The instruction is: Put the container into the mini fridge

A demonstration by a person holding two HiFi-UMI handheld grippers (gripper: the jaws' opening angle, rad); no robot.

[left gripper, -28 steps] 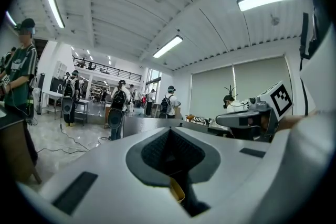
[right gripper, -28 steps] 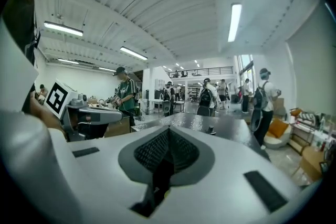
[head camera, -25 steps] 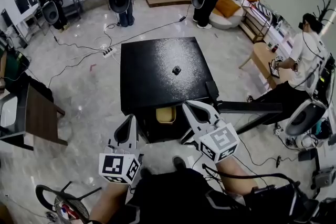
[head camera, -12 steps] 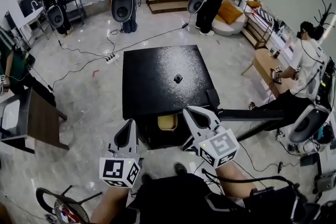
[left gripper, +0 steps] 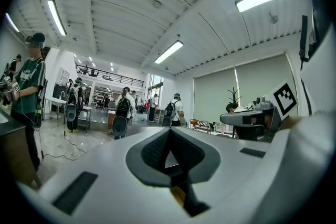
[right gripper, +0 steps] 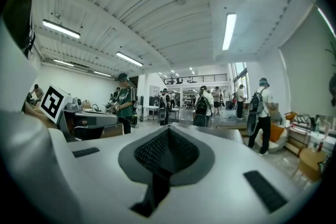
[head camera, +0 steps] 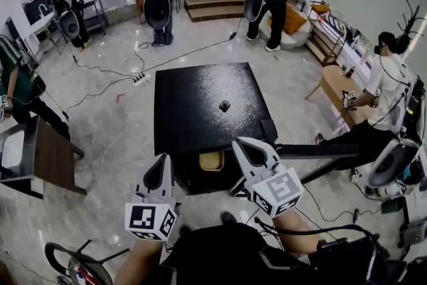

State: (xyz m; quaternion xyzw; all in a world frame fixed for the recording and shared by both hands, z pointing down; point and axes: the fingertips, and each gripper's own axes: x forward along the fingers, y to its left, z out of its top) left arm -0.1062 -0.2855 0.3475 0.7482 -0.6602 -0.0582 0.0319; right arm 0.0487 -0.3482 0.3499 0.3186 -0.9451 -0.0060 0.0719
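Marble floor (head camera: pixel 113 137) and black mini fridge (head camera: pixel 193 97) look unchanged over the last second: left gripper (head camera: pixel 162 167) and right gripper (head camera: pixel 243 147) stay clenched on nothing, the yellow container (head camera: pixel 211 161) already sitting inside the fridge at their 12 o'clock, so placement seems done.

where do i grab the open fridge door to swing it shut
Probably the free end of the door, farthest from its hinge at the front right corner of the mini fridge. It stands swung wide to the right, so that end gives the most leverage. Bring the right claw, the nearer one, from the right, opened across the thin top edge.
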